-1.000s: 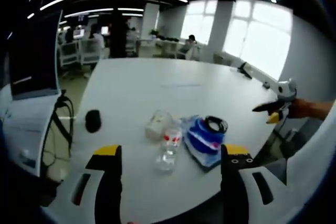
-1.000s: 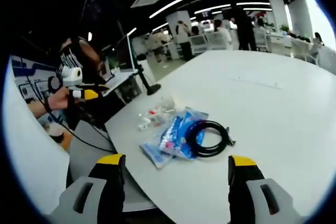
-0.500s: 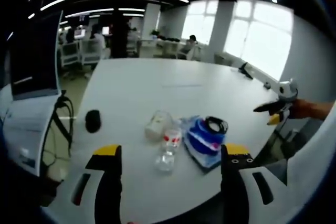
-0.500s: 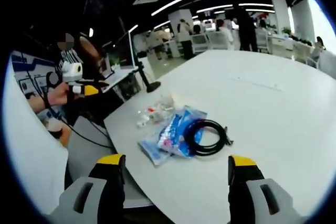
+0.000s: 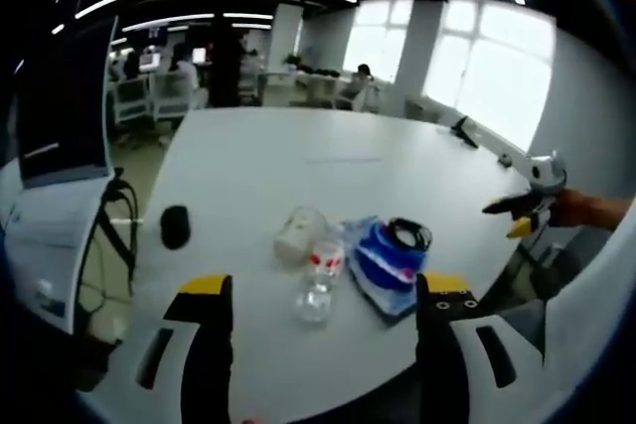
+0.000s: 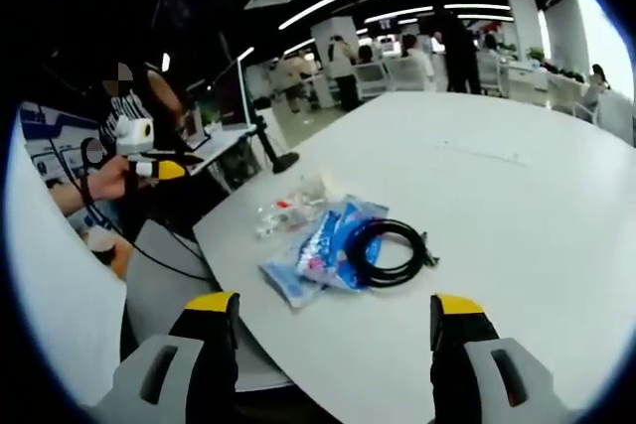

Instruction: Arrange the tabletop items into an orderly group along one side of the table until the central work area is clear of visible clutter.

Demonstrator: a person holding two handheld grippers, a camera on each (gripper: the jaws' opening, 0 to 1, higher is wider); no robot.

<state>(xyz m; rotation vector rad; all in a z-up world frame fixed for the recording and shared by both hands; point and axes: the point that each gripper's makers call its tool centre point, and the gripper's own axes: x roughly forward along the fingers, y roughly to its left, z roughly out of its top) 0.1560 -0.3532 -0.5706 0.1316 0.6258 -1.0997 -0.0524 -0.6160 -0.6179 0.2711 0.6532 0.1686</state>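
Note:
On the white table [image 5: 298,156] lie a blue packet [image 5: 383,265] with a coiled black cable [image 5: 408,235] on top, a clear plastic bottle [image 5: 318,280] with a red label, a crumpled pale cup [image 5: 298,233] and a black mouse [image 5: 175,226]. My left gripper [image 5: 316,295] stands open in front of them, above the near table edge. In the right gripper view the same blue packet [image 6: 320,250], black cable [image 6: 388,250] and clear bottle [image 6: 283,213] lie ahead of my open right gripper [image 6: 323,310]. The right gripper [image 5: 527,208] also comes in from the right in the left gripper view, and the left gripper [image 6: 149,161] from the left in the right gripper view.
A monitor [image 5: 65,106] on a stand rises at the table's left in the left gripper view, with cables [image 5: 119,235] hanging beside it. A black lamp base [image 6: 283,159] stands near the table corner. People and desks fill the office background. Wide bare tabletop [image 6: 497,186] lies beyond the items.
Both views have shifted only slightly with the hands. The items on the table have not moved and both grippers stay open.

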